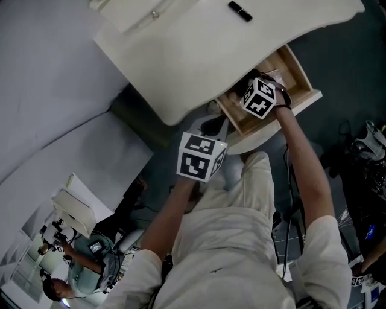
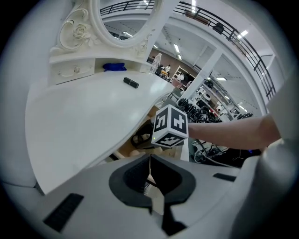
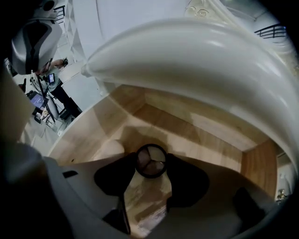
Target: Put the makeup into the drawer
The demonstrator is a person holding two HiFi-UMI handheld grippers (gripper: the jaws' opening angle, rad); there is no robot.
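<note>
Clamped in the right tool (image 3: 150, 161): round makeup (image 3: 150, 158), held down inside the open wooden drawer (image 3: 196, 123). Closed on nothing, the left tool (image 2: 149, 176), hanging by the front edge of the white surface (image 2: 79, 121). On top, toward the back, a small black tube (image 2: 131, 83).

No words, numbers or brand names legible anywhere, left marker cube (image 1: 201, 157) and right marker cube (image 1: 260, 98) carrying only black-and-white square patterns (codes, not letters), small black item (image 1: 240, 11) on the dressing table (image 1: 181, 60) too small to show print.
</note>
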